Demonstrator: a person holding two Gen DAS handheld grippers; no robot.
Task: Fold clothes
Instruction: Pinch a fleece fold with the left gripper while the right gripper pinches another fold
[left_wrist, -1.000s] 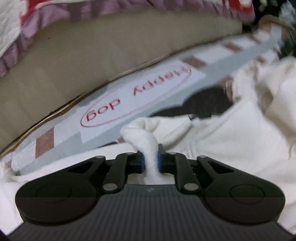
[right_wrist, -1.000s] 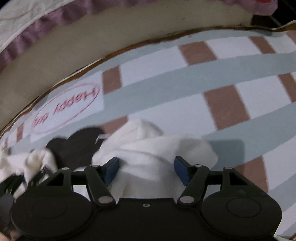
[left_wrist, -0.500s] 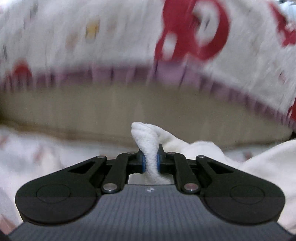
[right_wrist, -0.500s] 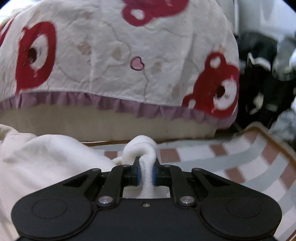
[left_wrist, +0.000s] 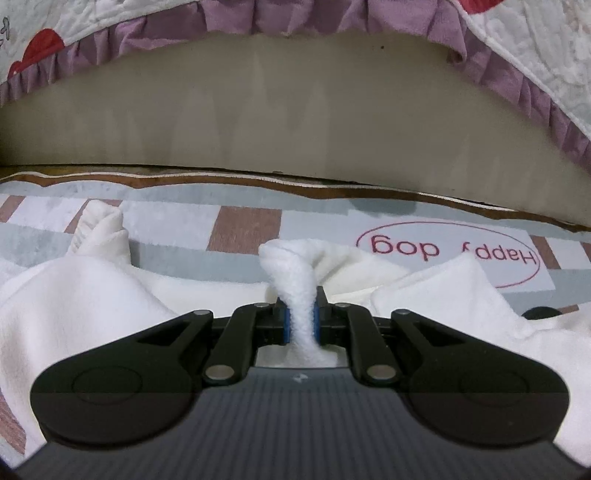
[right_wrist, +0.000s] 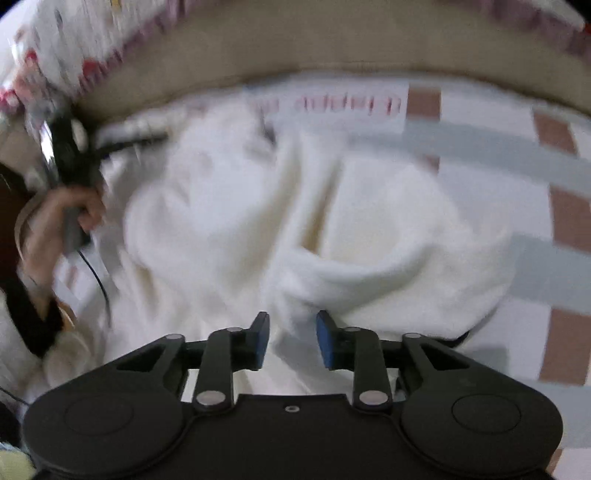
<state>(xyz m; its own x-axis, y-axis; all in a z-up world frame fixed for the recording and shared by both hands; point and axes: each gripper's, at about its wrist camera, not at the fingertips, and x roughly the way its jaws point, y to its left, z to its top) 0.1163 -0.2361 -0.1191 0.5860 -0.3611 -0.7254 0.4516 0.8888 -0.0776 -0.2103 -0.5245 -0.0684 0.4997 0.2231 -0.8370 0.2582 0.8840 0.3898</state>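
A cream-white fleece garment (left_wrist: 92, 295) lies rumpled on a checked rug. My left gripper (left_wrist: 299, 321) is shut on a twisted fold of it, which sticks up between the blue pads. In the blurred right wrist view the same garment (right_wrist: 332, 221) spreads below my right gripper (right_wrist: 293, 341). Its jaws are opening, and the pads stand apart with the cloth loose beneath them, not pinched. At the left of that view a person's hand (right_wrist: 62, 221) grips the handle of the other gripper (right_wrist: 70, 155).
The rug (left_wrist: 243, 229) has grey, white and brown checks and a "Happy dog" label (left_wrist: 447, 254). Behind it rises a beige bed base (left_wrist: 295, 110) under a bedspread with a purple frill (left_wrist: 258, 14). A black cable (right_wrist: 96, 273) trails beside the hand.
The right gripper closed on a fold of the garment, then released it, and its pads are now apart above the cloth. The left gripper kept its hold while it swung and rolled.
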